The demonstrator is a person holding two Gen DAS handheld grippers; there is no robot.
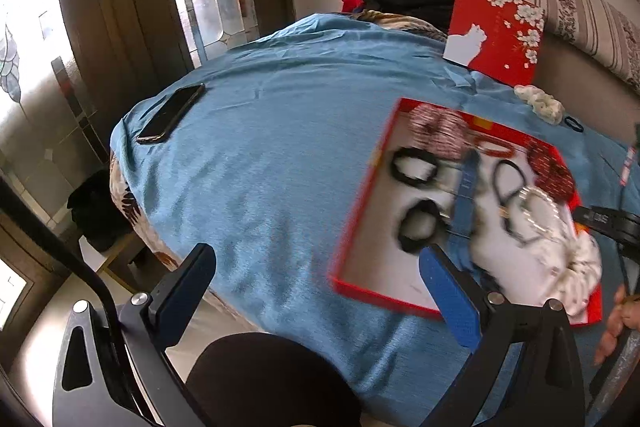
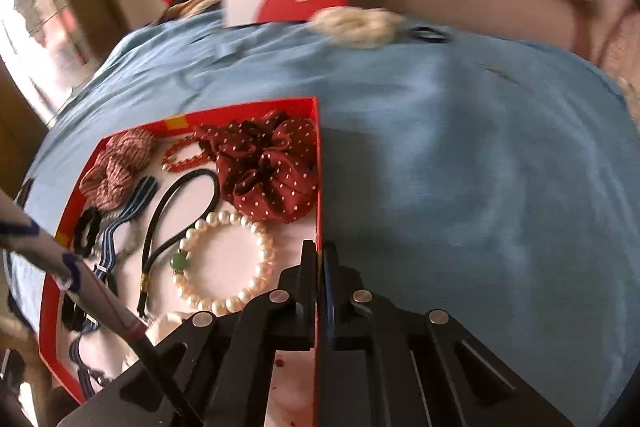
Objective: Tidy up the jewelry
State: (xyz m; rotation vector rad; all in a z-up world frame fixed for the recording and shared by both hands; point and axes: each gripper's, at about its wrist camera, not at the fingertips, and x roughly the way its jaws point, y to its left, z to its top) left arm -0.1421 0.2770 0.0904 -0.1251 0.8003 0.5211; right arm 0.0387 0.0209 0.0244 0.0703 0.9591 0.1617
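So the right gripper (image 2: 320, 267) is clamped on the red box (image 2: 318, 187) wall at 6 o'clock, jewelry mostly inside, while the left gripper (image 1: 320, 275) hangs open. Next move probably needs the white scrunchie (image 2: 360, 23) at 12 o'clock fetched in.

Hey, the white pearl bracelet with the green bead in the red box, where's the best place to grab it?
Probably from straight above, pinching the pearl bracelet across its bead strand on the side away from the green bead. It lies flat as an open ring on the red box floor, so one finger could drop inside the loop.
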